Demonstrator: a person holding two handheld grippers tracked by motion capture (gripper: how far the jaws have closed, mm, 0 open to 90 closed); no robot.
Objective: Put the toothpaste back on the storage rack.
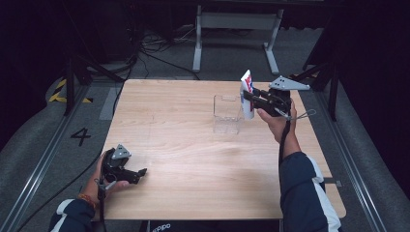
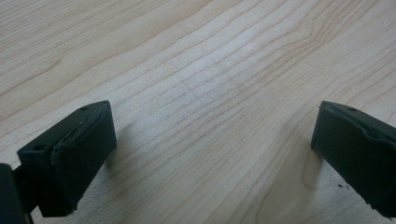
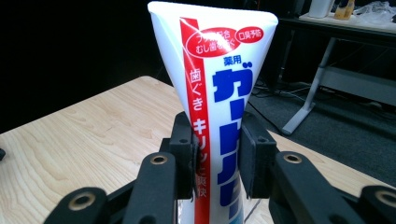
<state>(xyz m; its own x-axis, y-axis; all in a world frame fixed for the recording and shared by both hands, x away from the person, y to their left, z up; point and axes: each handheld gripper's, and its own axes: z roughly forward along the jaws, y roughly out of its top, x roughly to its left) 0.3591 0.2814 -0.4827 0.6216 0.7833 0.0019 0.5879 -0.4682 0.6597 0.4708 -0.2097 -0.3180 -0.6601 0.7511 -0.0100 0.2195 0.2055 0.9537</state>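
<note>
Two claws are at work: the right claw, right of centre in the high view, is clamped around an upright toothpaste tube just beside a clear plastic box. The left claw rests gaping and empty at the worktop's lower left.

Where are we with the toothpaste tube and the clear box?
Done: the right gripper has the toothpaste tube clamped upright, crimped end up, lifted off the table. In hand: it holds the tube right beside the clear box. Left: probably lowering it in and letting go. The left gripper rests open at the near left.
</note>
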